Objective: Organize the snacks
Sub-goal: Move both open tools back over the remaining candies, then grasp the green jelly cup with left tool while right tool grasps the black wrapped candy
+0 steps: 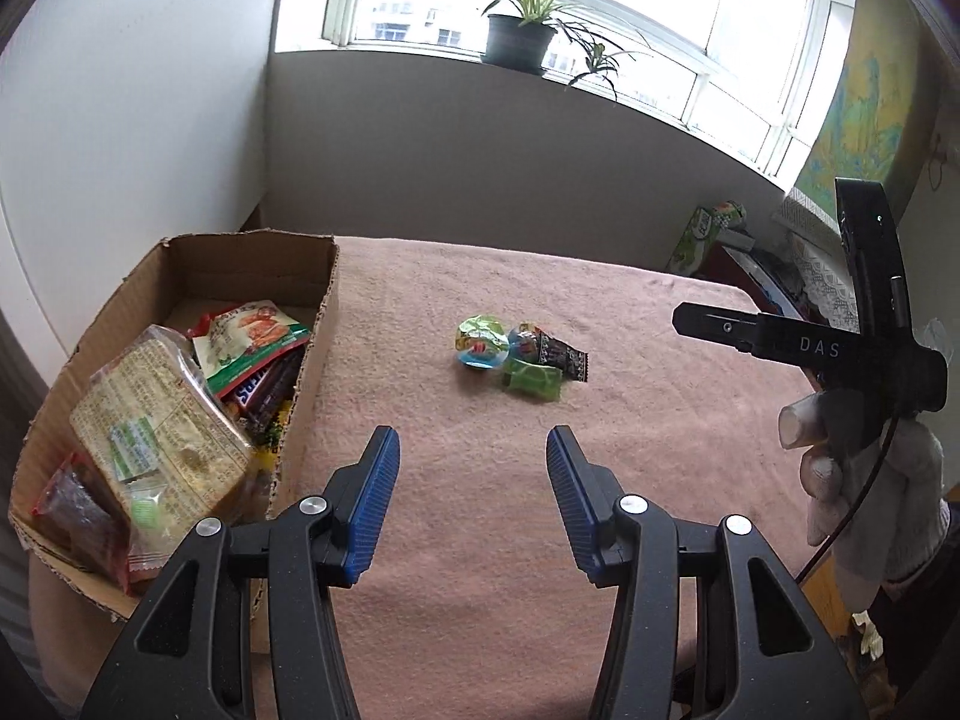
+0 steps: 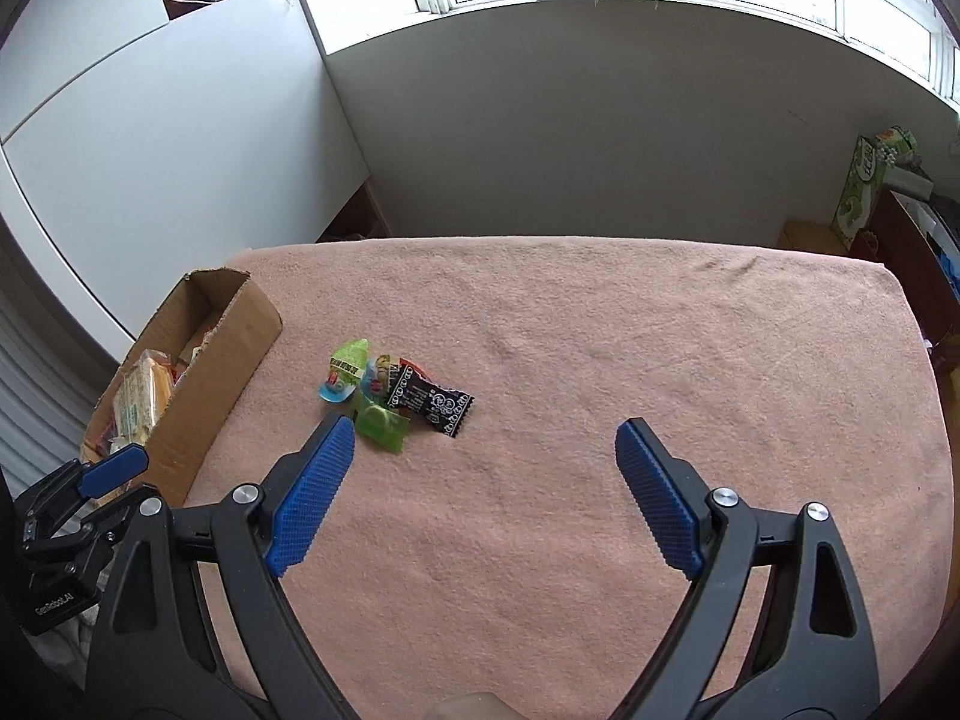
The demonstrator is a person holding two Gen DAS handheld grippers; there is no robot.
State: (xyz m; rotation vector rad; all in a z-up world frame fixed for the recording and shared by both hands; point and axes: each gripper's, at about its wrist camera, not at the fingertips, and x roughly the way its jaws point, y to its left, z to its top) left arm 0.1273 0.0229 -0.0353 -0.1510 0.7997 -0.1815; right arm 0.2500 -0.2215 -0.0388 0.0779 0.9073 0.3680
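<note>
A small heap of snacks lies on the pink cloth: a jelly cup (image 1: 480,343) (image 2: 343,373), a green candy (image 1: 533,381) (image 2: 381,423) and a black sachet (image 1: 564,355) (image 2: 433,405). A cardboard box (image 1: 312,360) (image 2: 228,360) at the left holds several packets, among them a big cracker pack (image 1: 162,420). My left gripper (image 1: 473,455) hovers open beside the box, short of the heap, with nothing between its blue pads. My right gripper (image 2: 485,441) is open wide and empty; its left fingertip (image 2: 336,438) is just in front of the green candy.
The cloth-covered table (image 2: 660,360) ends at a grey wall under a window with a potted plant (image 1: 519,39). A gloved hand (image 1: 864,468) with the other gripper's body shows at the right of the left wrist view. Clutter and a green carton (image 2: 864,192) stand beyond the right edge.
</note>
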